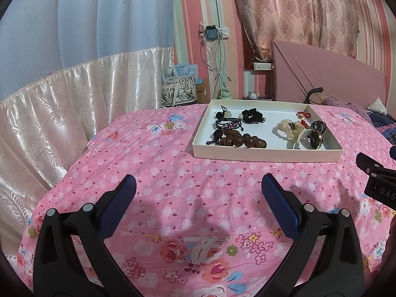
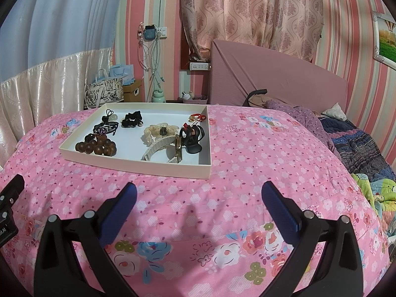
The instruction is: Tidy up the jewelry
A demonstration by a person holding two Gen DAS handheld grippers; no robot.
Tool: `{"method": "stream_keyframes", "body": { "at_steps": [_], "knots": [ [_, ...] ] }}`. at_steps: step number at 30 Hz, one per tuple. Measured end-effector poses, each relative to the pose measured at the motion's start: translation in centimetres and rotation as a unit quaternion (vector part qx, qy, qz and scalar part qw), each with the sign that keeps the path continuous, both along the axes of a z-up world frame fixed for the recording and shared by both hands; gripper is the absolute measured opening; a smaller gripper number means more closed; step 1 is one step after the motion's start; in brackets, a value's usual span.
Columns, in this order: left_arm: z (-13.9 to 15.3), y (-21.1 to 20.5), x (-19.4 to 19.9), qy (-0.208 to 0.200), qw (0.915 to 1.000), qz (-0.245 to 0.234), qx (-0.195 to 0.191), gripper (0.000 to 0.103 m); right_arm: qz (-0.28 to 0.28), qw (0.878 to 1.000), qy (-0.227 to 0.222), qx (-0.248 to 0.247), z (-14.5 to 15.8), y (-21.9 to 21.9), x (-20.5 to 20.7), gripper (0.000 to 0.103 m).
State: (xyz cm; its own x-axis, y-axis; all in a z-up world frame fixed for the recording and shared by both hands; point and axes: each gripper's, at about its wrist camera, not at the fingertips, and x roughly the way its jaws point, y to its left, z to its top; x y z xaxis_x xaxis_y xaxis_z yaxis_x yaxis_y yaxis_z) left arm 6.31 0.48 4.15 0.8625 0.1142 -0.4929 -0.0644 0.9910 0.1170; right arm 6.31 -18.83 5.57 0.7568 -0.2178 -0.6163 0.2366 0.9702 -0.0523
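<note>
Left gripper [image 1: 198, 190] and right gripper [image 2: 199, 198] hover over pink floral bedspread [image 1: 173, 180], jaws wide, empty; jewelry tray [image 1: 267, 154] ahead on bed holds wooden beads [image 1: 243, 141], black scrunchie [image 1: 252, 114]; partial "DAS" lettering on right gripper body

A pink floral bedspread [image 2: 222, 210] covers the bed below a pink headboard [image 2: 284, 79]. Rumpled blankets [image 2: 358, 146] lie at the right. Behind hang a patterned curtain [image 2: 247, 12] and a blue drape [image 1: 86, 17]. Cables [image 2: 152, 57] dangle from a wall socket; beside them stands what may be a tote bag [image 2: 104, 94].
</note>
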Motion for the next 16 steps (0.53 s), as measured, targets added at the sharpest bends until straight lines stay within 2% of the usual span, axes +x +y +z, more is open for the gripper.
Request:
{"method": "stream_keyframes", "body": {
  "at_steps": [16],
  "knots": [
    [-0.23, 0.39, 0.27, 0.01, 0.9999, 0.002, -0.005, 0.1, 0.0, 1.0, 0.0, -0.001, -0.02, -0.02, 0.01, 0.1]
  ]
}}
